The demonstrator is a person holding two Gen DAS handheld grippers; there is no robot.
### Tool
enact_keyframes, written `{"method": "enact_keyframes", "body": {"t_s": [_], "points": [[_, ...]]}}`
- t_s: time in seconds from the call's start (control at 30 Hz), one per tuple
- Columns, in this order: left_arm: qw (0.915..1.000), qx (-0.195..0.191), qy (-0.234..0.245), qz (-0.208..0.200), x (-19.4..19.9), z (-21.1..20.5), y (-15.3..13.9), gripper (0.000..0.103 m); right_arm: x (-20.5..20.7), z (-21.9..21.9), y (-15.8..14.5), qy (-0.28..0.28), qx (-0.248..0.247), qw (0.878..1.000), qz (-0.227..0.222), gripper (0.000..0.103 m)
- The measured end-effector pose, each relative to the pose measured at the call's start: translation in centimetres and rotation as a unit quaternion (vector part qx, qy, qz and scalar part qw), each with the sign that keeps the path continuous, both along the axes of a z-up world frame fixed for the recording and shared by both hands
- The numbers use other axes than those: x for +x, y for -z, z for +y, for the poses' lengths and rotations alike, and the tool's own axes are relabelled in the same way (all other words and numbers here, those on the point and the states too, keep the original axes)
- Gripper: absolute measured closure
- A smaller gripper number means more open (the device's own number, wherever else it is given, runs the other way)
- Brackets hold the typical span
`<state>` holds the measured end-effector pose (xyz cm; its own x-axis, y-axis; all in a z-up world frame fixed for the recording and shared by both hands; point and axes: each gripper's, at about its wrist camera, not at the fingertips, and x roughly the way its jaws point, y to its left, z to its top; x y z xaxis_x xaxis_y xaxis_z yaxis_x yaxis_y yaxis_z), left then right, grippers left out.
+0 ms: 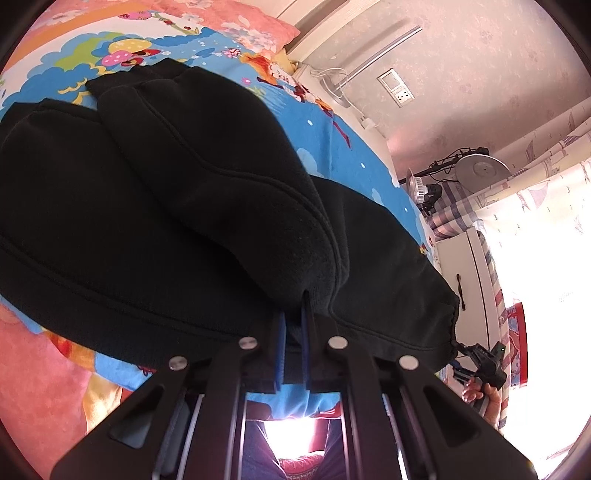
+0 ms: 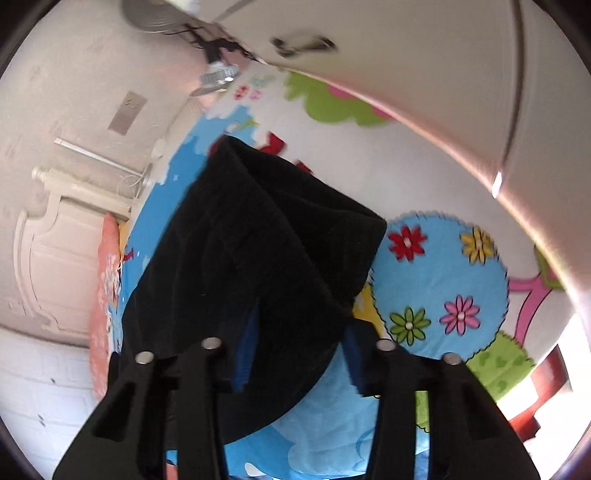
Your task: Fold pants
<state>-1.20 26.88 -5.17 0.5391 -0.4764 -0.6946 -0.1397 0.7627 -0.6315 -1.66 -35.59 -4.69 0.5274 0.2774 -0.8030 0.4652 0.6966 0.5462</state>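
Black fleece pants (image 1: 147, 192) lie folded over themselves on a bright cartoon-print bedsheet (image 1: 351, 147). My left gripper (image 1: 293, 310) is shut on a bunched edge of the pants, the blue pads pinching the cloth. The right gripper (image 1: 476, 360) shows at the right, held by a hand (image 1: 484, 395), at the cuffed corner of the pants. In the right wrist view the pants (image 2: 258, 229) rise in a tented fold into my right gripper (image 2: 299, 343). Its jaws stand part-way apart, with thick cloth filling the gap between the blue pads (image 2: 243, 354).
A pink pillow (image 1: 236, 22) lies at the head of the bed. A white cabinet (image 1: 465, 266) with a lamp (image 1: 480, 170) stands beside the bed, by a bright curtained window. A white headboard (image 2: 55, 240) and wall close off the left side.
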Motion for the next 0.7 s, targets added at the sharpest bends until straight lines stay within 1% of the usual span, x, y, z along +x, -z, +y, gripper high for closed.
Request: {"method": "enact_keyframes", "body": {"t_s": [0.03, 0.07, 0.1, 0.13, 0.17, 0.2, 0.27, 0.3, 0.33, 0.37, 0.47, 0.5, 0.53, 0.57, 0.6, 0.63, 0.67, 0.7], "points": [[1.0000, 0.005, 0.004, -0.007, 0.1, -0.1, -0.6, 0.097, 0.3, 0.4, -1.0, -0.012, -0.019, 1.000, -0.006, 0.073], [0.9998, 0.010, 0.008, -0.015, 0.3, -0.3, -1.3, 0.097, 0.9, 0.7, -2.4, -0.027, -0.035, 0.999, -0.016, 0.079], [0.9995, 0.012, 0.011, -0.027, 0.6, -0.4, -2.4, 0.097, 1.4, 0.8, -3.6, -0.034, -0.044, 0.998, -0.026, 0.082], [0.9990, 0.014, 0.012, -0.039, 0.8, -0.4, -3.6, 0.097, 1.7, 0.8, -4.8, -0.035, -0.052, 0.997, -0.036, 0.085], [0.9984, 0.018, 0.013, -0.052, 0.9, -0.6, -4.7, 0.097, 1.9, 0.7, -6.7, -0.033, -0.079, 0.995, -0.055, 0.088], [0.9974, 0.023, 0.013, -0.067, 0.8, -0.9, -6.2, 0.097, 1.8, 0.6, -8.1, -0.029, -0.106, 0.992, -0.065, 0.089], [0.9959, 0.033, 0.010, -0.083, 0.2, -1.3, -7.8, 0.097, 1.3, 0.3, -10.8, -0.022, -0.163, 0.983, -0.083, 0.089], [0.9954, 0.034, 0.012, -0.089, -0.3, -1.6, -8.2, 0.097, 1.3, 0.1, -11.1, -0.025, -0.168, 0.982, -0.085, 0.089], [0.9957, 0.028, 0.016, -0.087, -0.7, -1.7, -7.9, 0.097, 1.5, -0.3, -10.7, -0.031, -0.157, 0.984, -0.081, 0.089], [0.9965, 0.023, 0.018, -0.078, -1.0, -1.8, -7.3, 0.097, 1.5, -0.9, -9.5, -0.031, -0.140, 0.988, -0.065, 0.089], [0.9993, 0.009, 0.014, -0.033, -1.9, -1.8, -3.7, 0.097, 1.6, -1.1, -6.3, -0.044, -0.130, 0.990, -0.032, 0.087], [0.9999, 0.002, 0.007, -0.015, -2.3, -1.7, -2.3, 0.097, 1.5, -1.0, -5.3, -0.049, -0.124, 0.991, -0.017, 0.080], [1.0000, 0.002, 0.001, -0.006, -2.7, -1.6, -1.5, 0.097, 1.1, -0.9, -4.4, -0.047, -0.113, 0.992, -0.001, 0.071], [1.0000, 0.001, -0.005, -0.002, -3.0, -1.4, -1.1, 0.097, 0.8, -0.9, -3.9, -0.043, -0.105, 0.994, 0.005, 0.028], [0.9999, -0.007, -0.012, 0.000, -3.3, -1.1, -0.7, 0.096, 0.2, -0.9, -3.6, -0.036, -0.095, 0.995, 0.002, 0.004], [0.9998, -0.012, -0.015, -0.001, -3.4, -0.8, -0.5, 0.096, -0.5, -0.7, -3.5, -0.025, -0.090, 0.996, -0.009, 0.005], [0.9997, -0.013, -0.018, -0.002, -3.5, -0.6, -0.5, 0.096, -0.8, -0.5, -3.4, -0.028, -0.086, 0.996, -0.008, 0.005], [0.9997, -0.012, -0.020, -0.002, -3.6, -0.4, -0.4, 0.096, -1.1, -0.4, -3.0, -0.030, -0.070, 0.997, -0.006, 0.010]]}}
